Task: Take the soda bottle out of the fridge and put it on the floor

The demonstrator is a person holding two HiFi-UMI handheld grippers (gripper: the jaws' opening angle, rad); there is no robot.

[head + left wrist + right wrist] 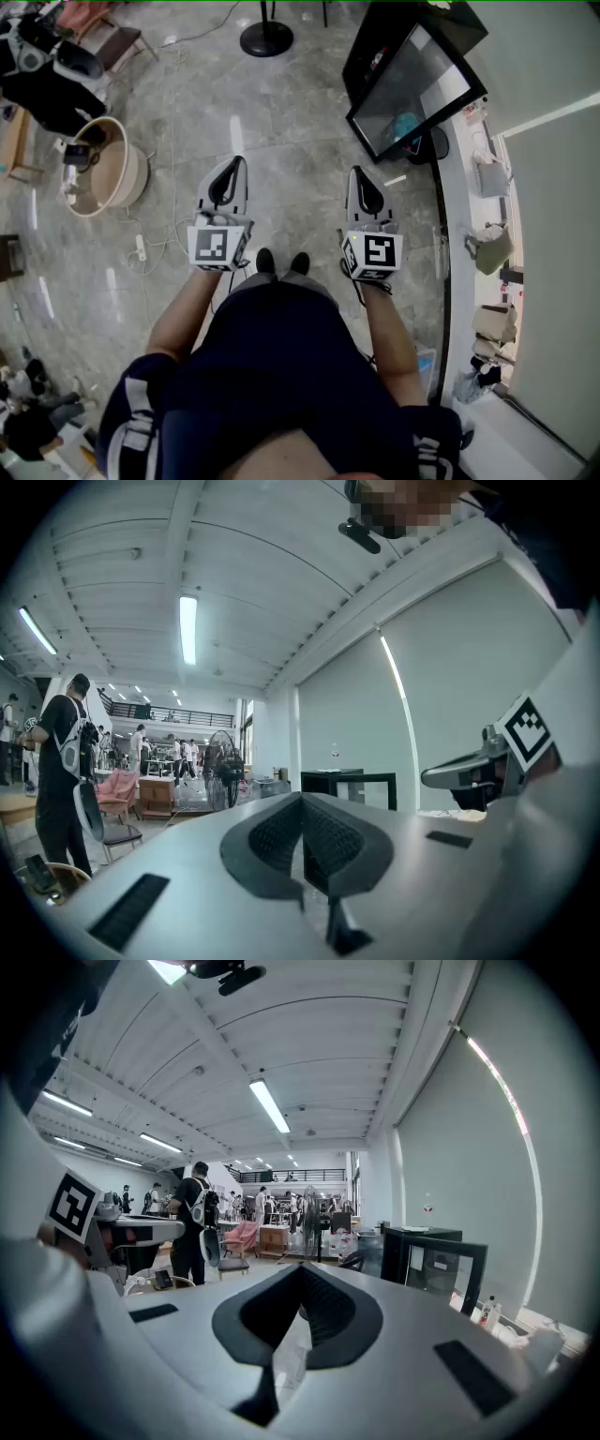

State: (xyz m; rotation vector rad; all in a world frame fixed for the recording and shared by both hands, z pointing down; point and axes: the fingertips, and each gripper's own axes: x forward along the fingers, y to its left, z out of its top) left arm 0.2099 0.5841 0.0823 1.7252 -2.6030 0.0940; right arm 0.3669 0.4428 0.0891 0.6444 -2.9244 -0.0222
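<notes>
Left hand-held gripper [231, 169], right hand-held gripper [360, 178] pressed together, empty; teal item [405, 125] inside fridge [375, 47].

Fridge [412, 89] stands ahead right; basin [111, 178] sits on floor [281, 103], left.

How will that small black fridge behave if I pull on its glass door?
The fridge looks compact, so it may slide on the glossy floor. Its glass door is likely rigid but fragile; pull gently.
</notes>
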